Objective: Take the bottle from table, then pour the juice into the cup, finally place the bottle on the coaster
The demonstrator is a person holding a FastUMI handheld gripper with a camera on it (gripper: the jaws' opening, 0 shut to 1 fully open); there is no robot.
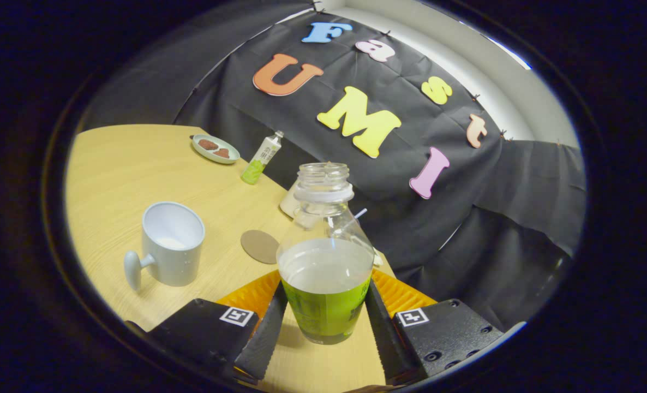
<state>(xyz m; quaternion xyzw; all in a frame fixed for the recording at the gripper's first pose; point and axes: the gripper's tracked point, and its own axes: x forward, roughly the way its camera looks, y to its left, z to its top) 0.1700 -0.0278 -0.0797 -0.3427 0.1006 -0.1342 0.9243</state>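
The bottle [325,256], uncapped and partly full, sat clamped between the fingers of the tongs [324,314], both pressing its sides, tilted over the table [121,164]. The cup [171,242] stood ahead to the left, the coaster [260,246] between them. Pickup looked done; whether pouring had finished I could not tell, and placing remained.
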